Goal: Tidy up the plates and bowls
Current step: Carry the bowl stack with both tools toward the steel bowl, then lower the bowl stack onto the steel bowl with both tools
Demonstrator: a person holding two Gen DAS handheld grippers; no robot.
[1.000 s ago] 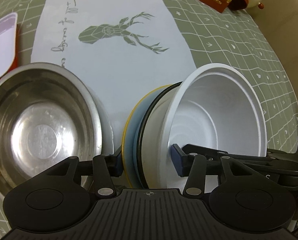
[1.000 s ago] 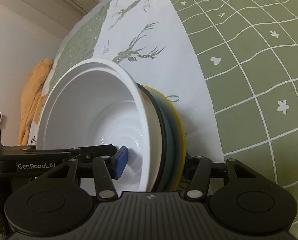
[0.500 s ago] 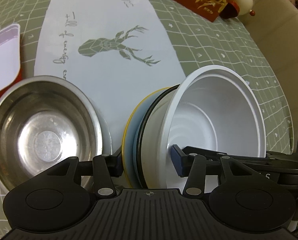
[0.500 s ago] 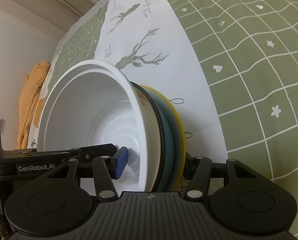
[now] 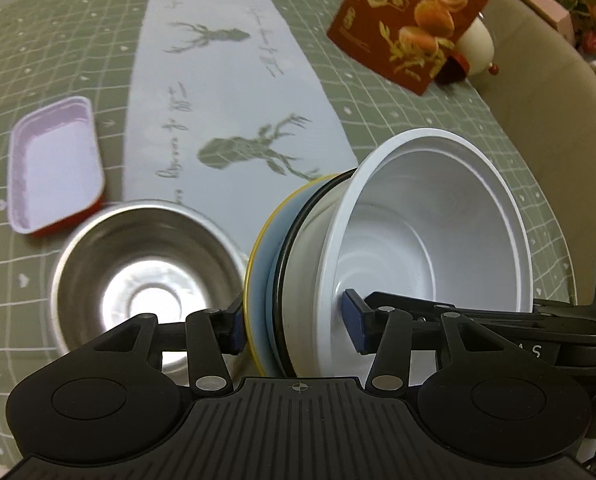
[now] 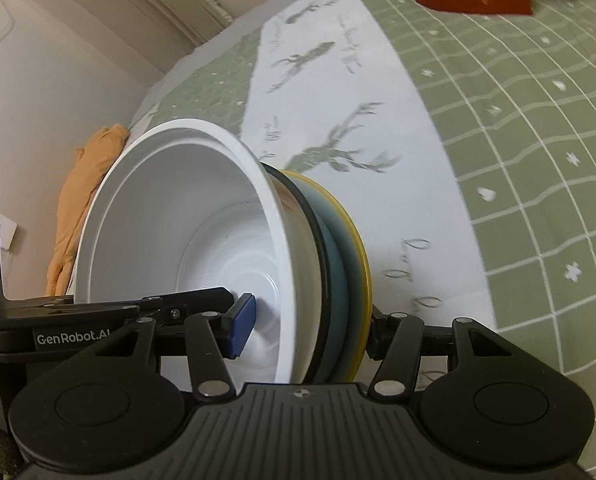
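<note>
A stack of dishes is held on edge above the table: a white bowl [image 5: 437,216] nested in a black-rimmed bowl and a blue plate with a yellow rim [image 5: 258,276]. My left gripper [image 5: 296,330] is shut on the stack from one side. My right gripper [image 6: 309,328] is shut on the same stack [image 6: 202,240] from the opposite side. A steel bowl [image 5: 142,280] sits on the table to the left of the stack. A pink rectangular dish [image 5: 54,164] with a red underside lies further left.
A green checked tablecloth with a white deer runner [image 5: 234,92] covers the table. A brown egg box [image 5: 417,20] and a white round object [image 5: 475,46] stand at the far right. An orange cloth [image 6: 82,200] hangs beyond the table edge by a wall.
Both grippers have lifted the stack higher above the table. The steel bowl and pink dish now look smaller and further below, and the egg box has come into view.
</note>
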